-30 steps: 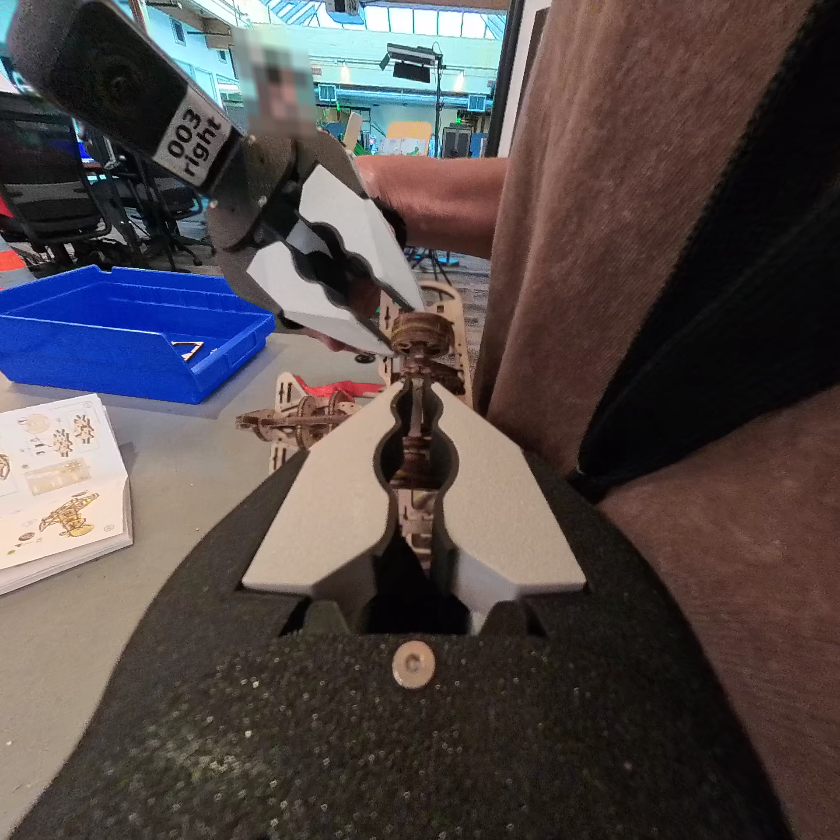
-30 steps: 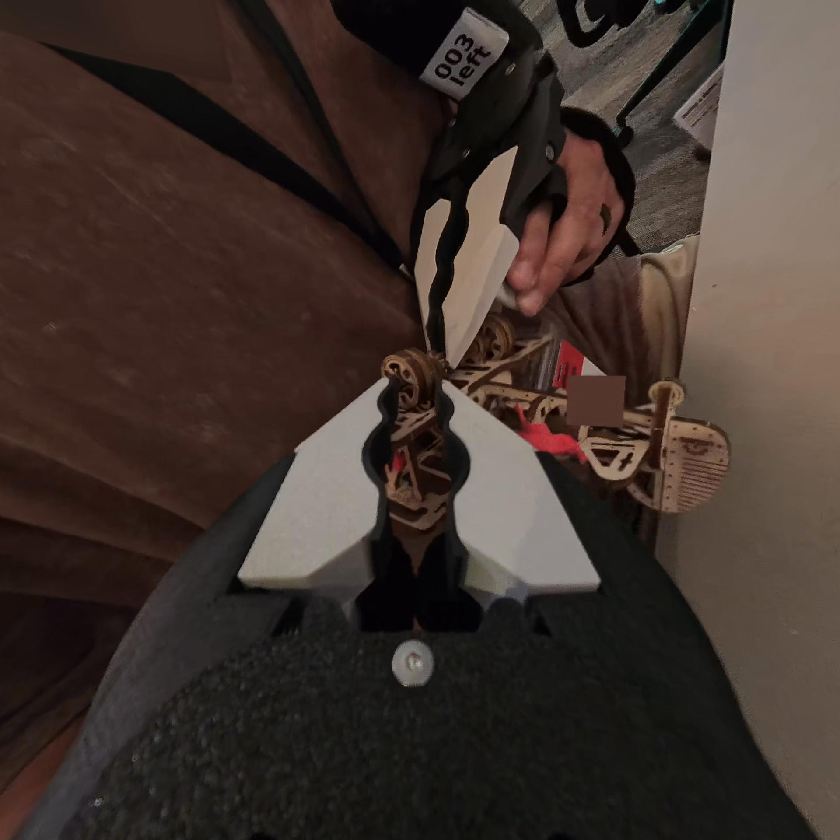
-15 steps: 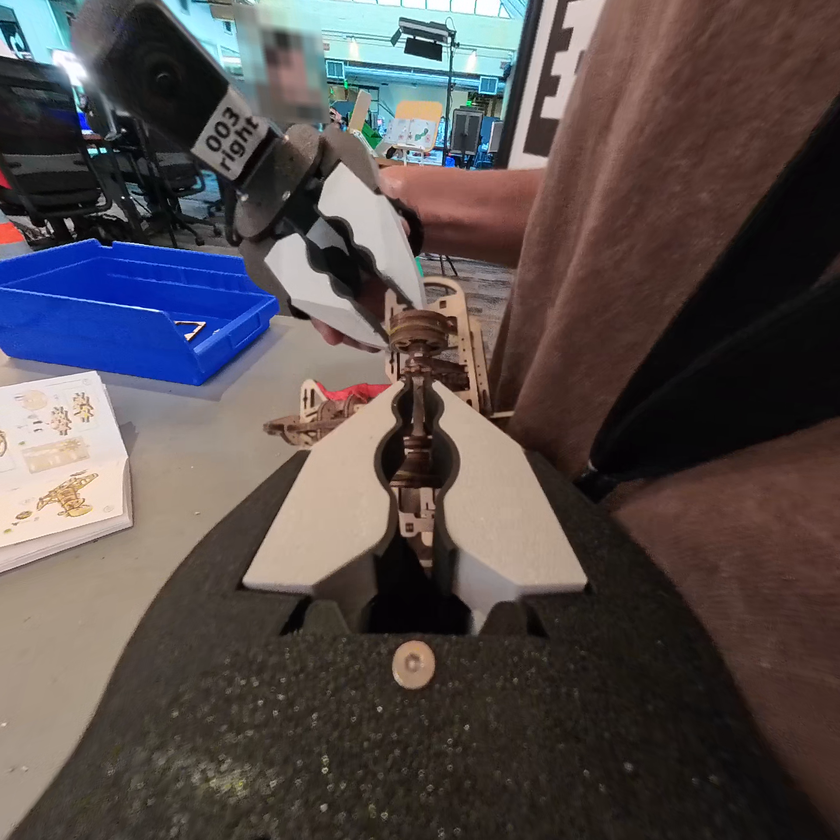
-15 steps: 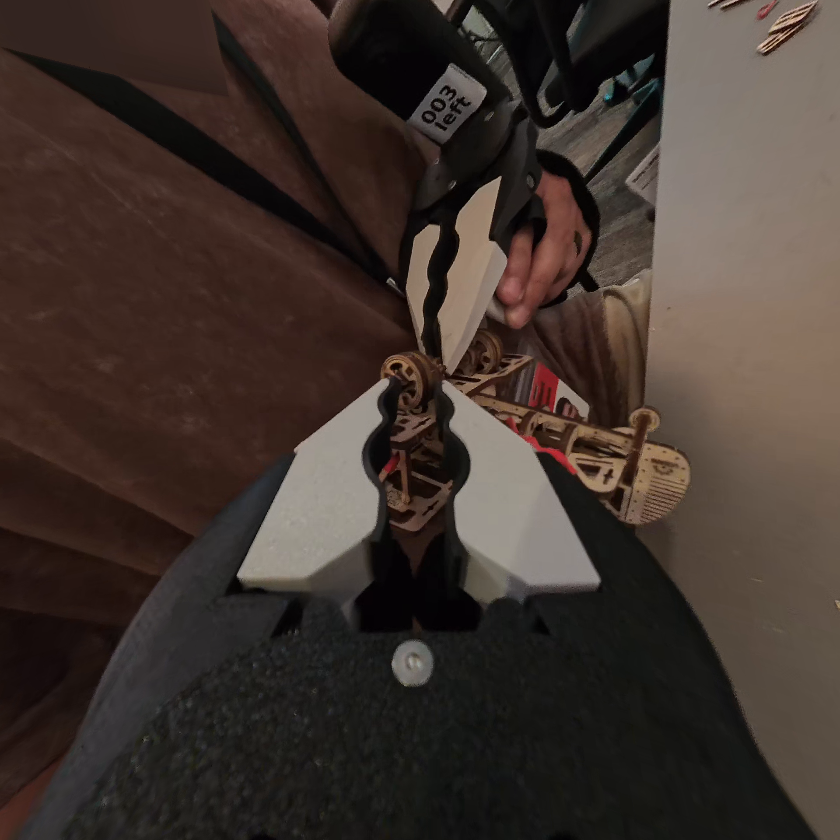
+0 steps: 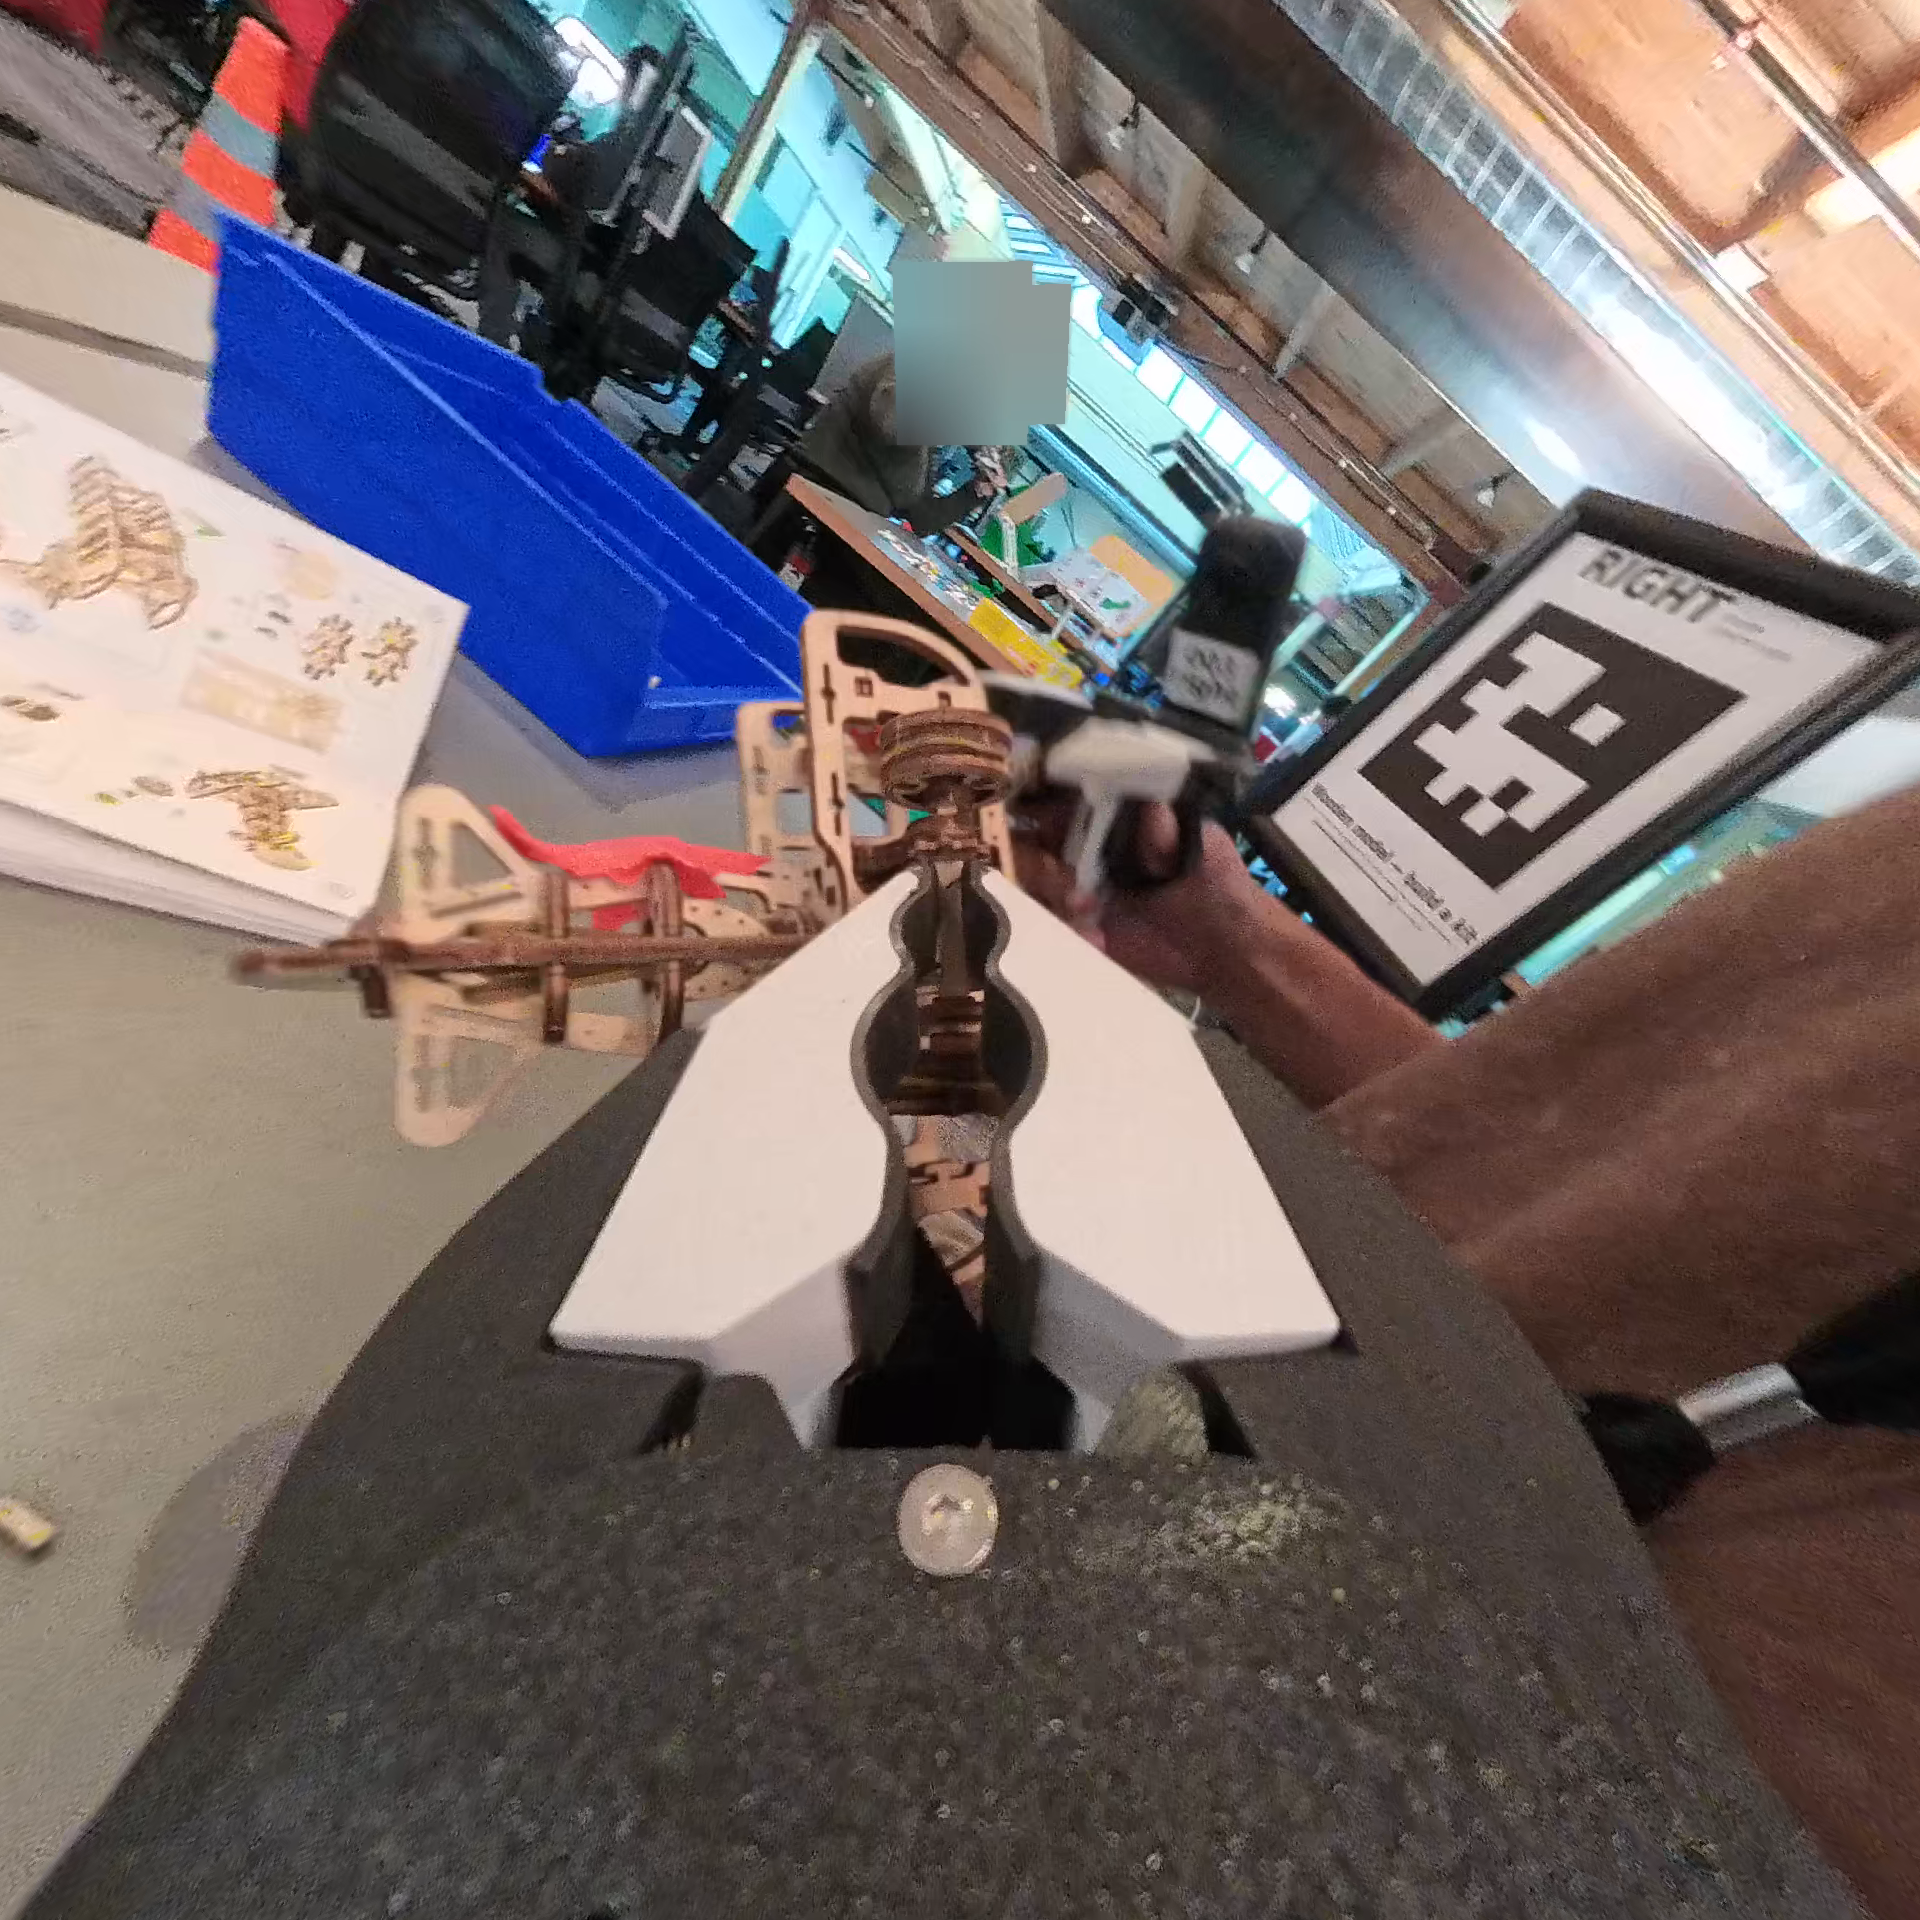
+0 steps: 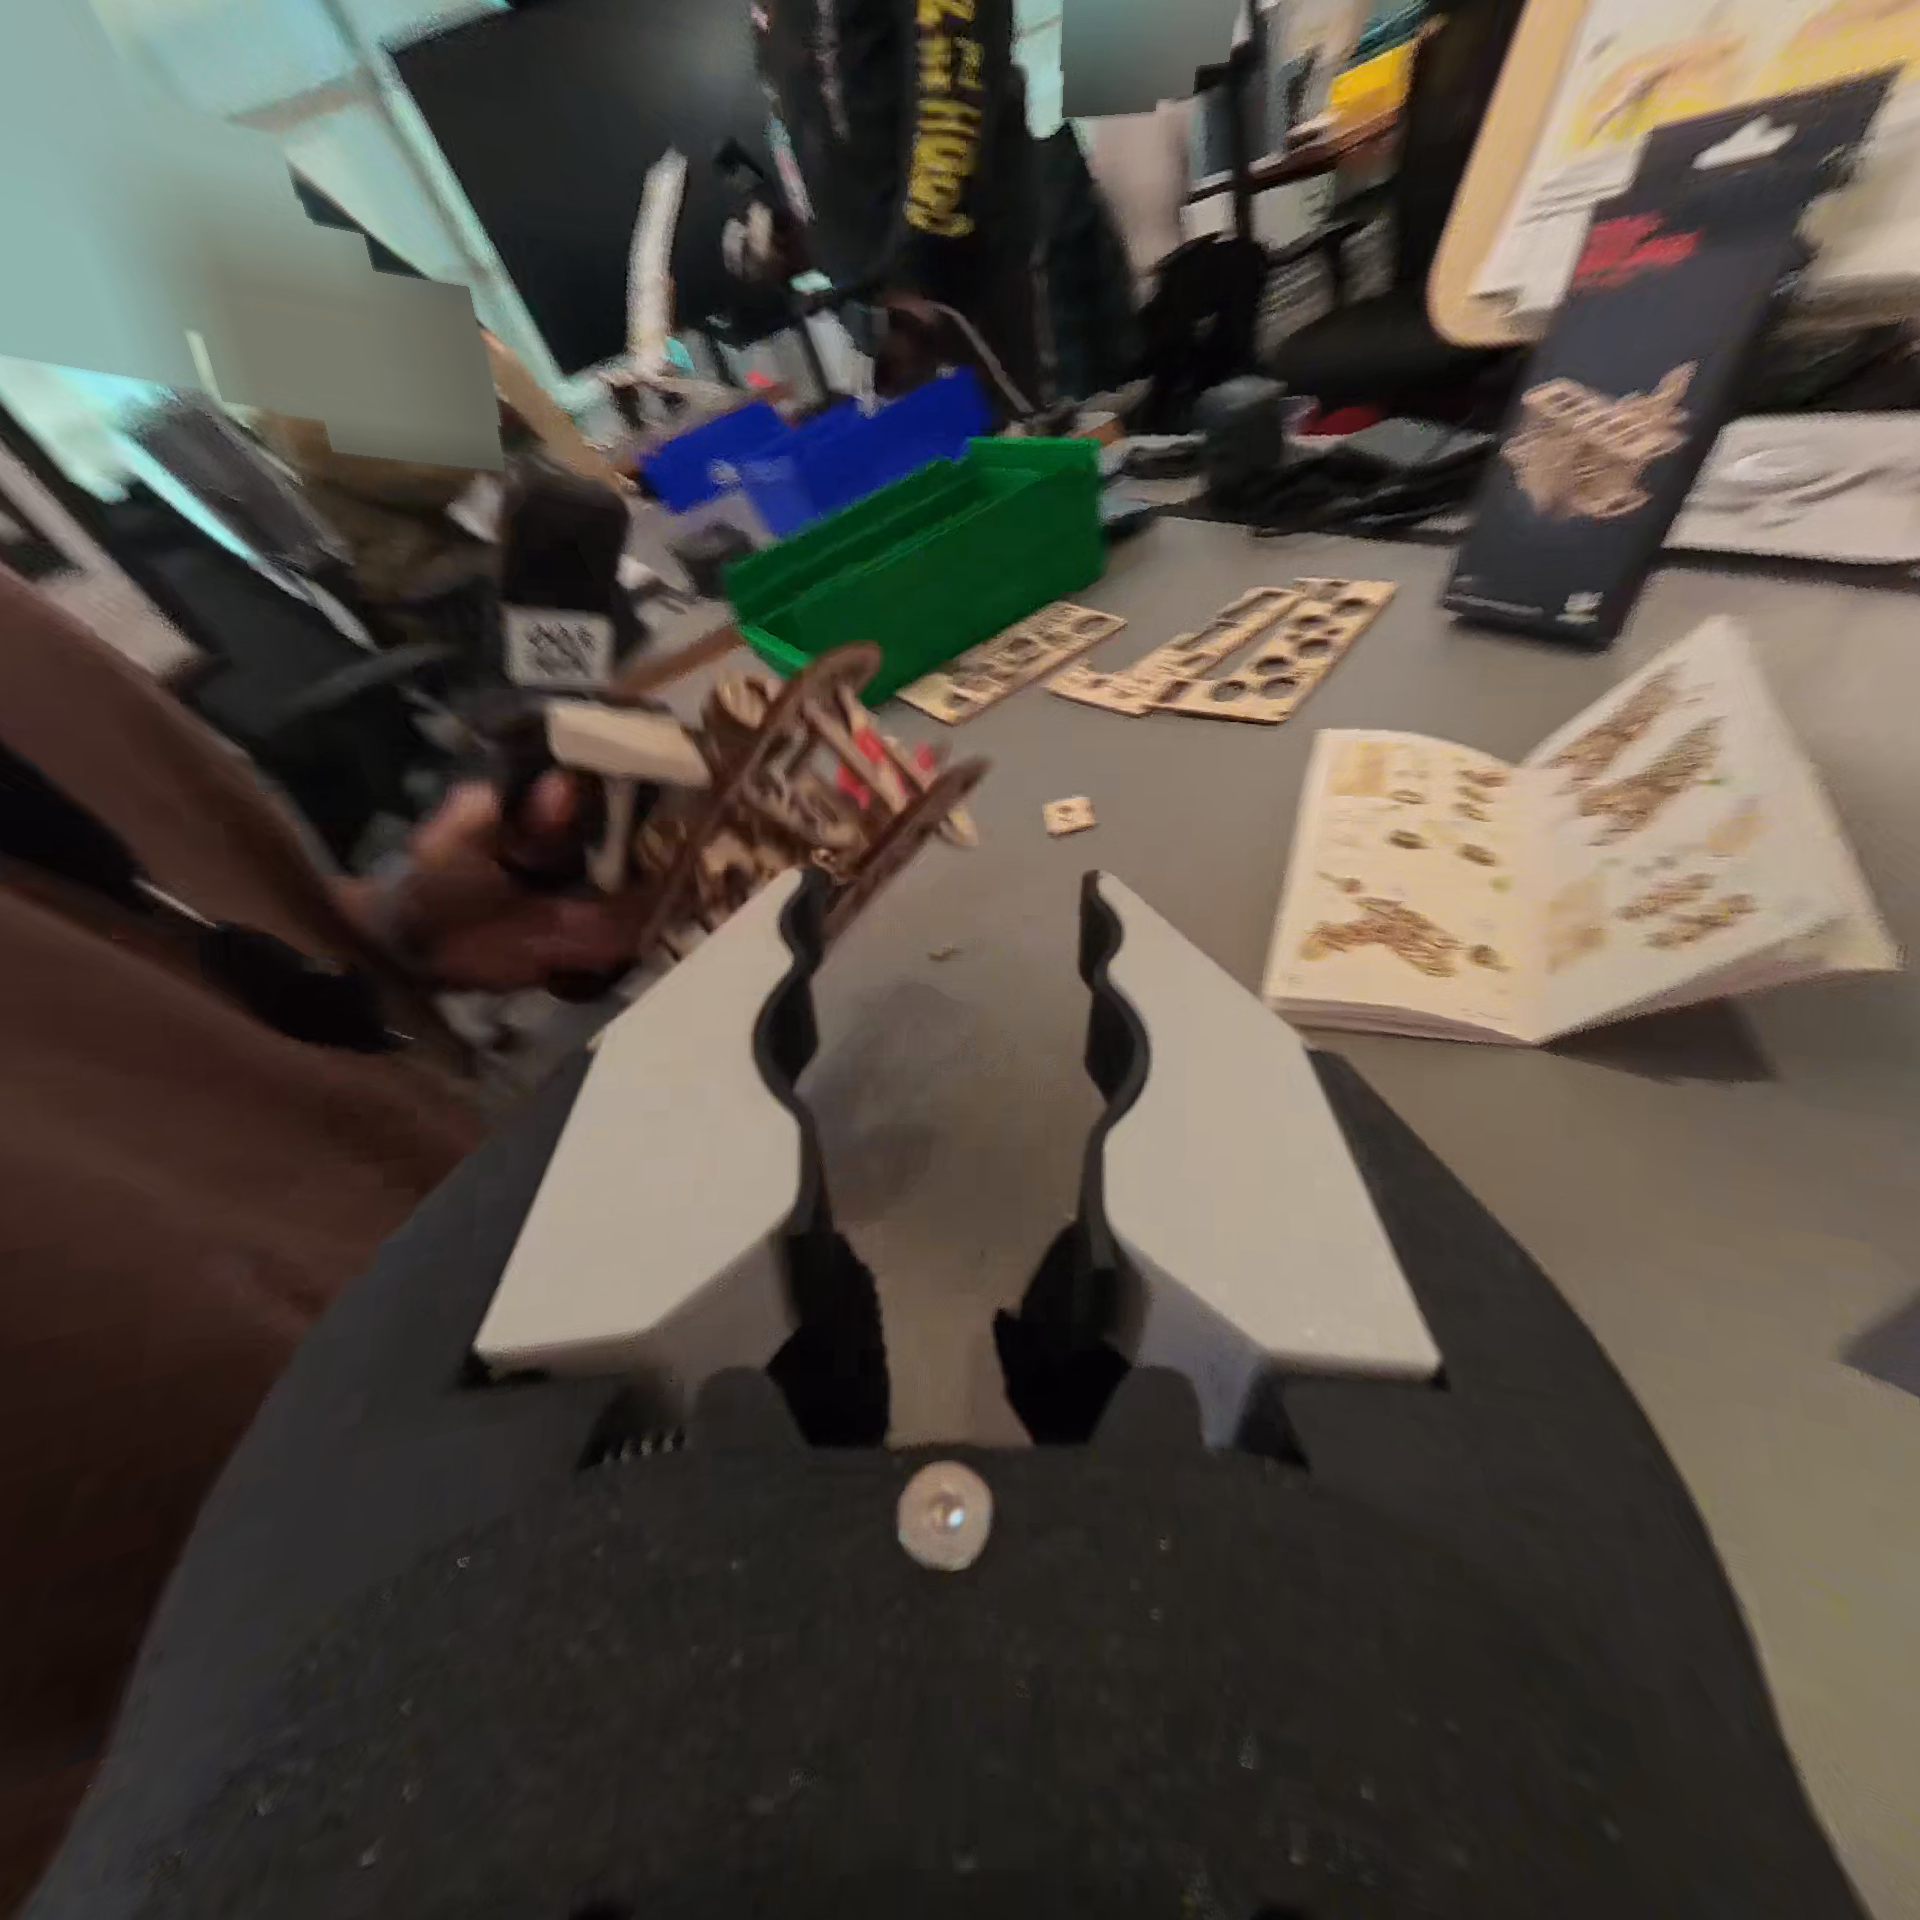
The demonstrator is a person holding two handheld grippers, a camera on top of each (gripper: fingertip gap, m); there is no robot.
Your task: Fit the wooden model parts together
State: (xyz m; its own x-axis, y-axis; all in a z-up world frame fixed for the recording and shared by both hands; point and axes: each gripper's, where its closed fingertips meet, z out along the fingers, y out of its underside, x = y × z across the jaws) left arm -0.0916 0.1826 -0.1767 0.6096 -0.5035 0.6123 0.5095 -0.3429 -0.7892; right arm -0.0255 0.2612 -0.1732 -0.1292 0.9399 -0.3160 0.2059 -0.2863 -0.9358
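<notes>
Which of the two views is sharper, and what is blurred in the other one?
Left wrist view: mostly sharp; the left tongs and wooden model are crisp, only the far room is soft. Right wrist view: smeared by motion; the model, booklet and green bin are blurred, while the open right tongs stay clearer.

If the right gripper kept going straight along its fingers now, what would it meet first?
Probably the bare table. The right gripper is open and empty, angled down at grey tabletop. The wooden model sits left of that line, the booklet right; depth is uncertain.
</notes>
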